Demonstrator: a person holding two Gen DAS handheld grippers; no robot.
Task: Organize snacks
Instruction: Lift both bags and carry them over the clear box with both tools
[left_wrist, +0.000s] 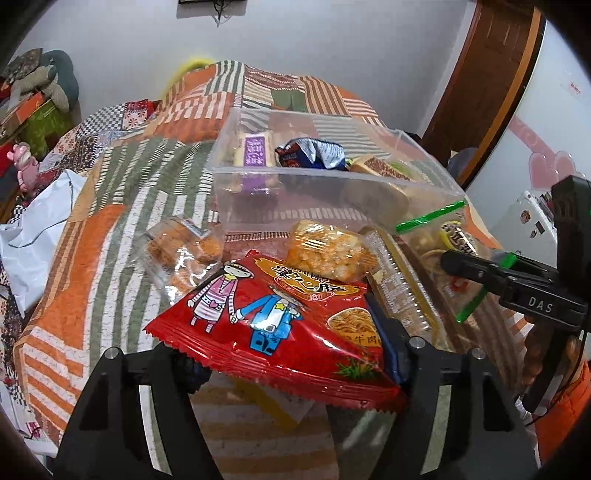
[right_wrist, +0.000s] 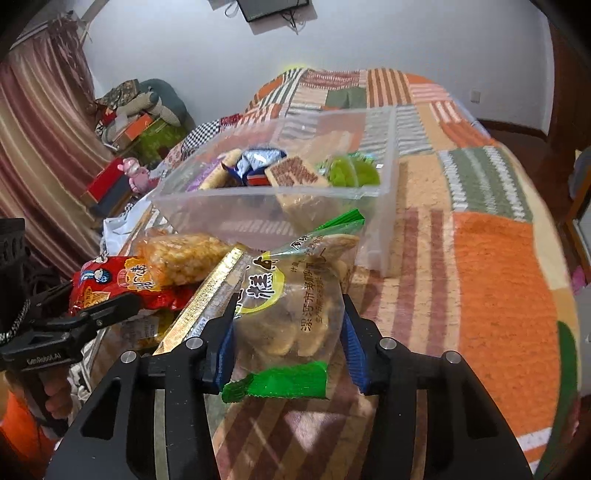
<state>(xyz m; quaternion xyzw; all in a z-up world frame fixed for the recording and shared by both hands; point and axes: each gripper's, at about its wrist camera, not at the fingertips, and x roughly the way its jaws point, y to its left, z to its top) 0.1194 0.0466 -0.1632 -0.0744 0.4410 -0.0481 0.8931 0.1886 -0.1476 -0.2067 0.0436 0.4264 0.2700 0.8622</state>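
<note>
A clear plastic bin (left_wrist: 332, 177) (right_wrist: 273, 206) stands on the quilted bed and holds several snacks. In front of it lie an orange rice-cracker pack (left_wrist: 327, 251) (right_wrist: 181, 258), a gold-edged clear tray pack (left_wrist: 400, 280) (right_wrist: 207, 295) and a small clear cookie pack (left_wrist: 181, 247). My left gripper (left_wrist: 295, 358) is closed on a red noodle-snack bag (left_wrist: 280, 325) (right_wrist: 122, 284). My right gripper (right_wrist: 288, 332) is closed on a clear green-ended pastry bag (right_wrist: 291, 310) (left_wrist: 443, 251), and one of its fingers (left_wrist: 476, 266) shows in the left wrist view.
The patchwork quilt (right_wrist: 498, 277) (left_wrist: 110, 229) covers the bed. A white plastic bag (left_wrist: 33, 236) lies at the left edge. Boxes and stuffed toys (right_wrist: 140, 110) sit by the curtain. A wooden door (left_wrist: 487, 74) stands at the right.
</note>
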